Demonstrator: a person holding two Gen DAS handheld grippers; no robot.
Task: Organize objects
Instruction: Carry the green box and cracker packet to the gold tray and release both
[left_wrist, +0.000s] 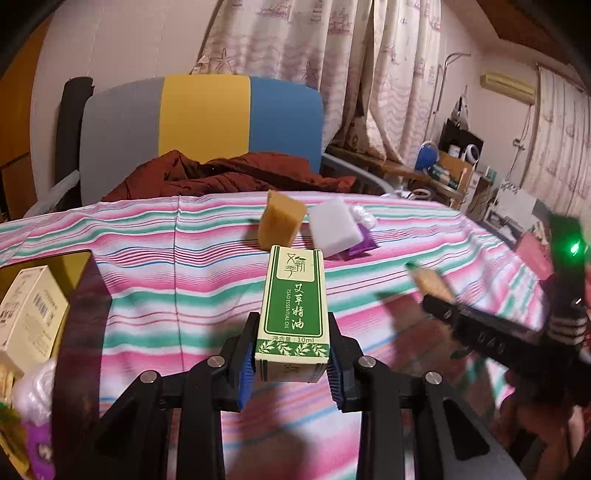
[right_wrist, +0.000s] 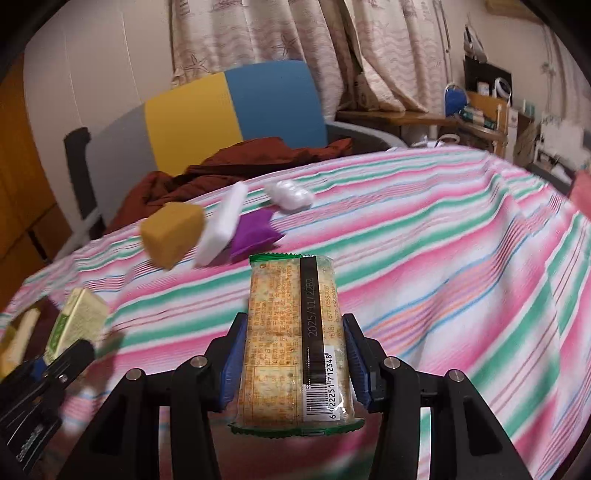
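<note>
My left gripper is shut on a green and cream essential oil box, held upright above the striped tablecloth. In the right wrist view the same left gripper and its box show at the lower left. My right gripper is shut on a clear-wrapped cracker pack with a barcode. It appears blurred at the right of the left wrist view as the right gripper with the cracker pack. Further back on the cloth lie a tan sponge block, a white sponge and a purple packet.
A dark bin at the left holds a cream box and other packets. A clear plastic bundle lies behind the purple packet. A grey, yellow and blue chair with a red-brown jacket stands behind the table.
</note>
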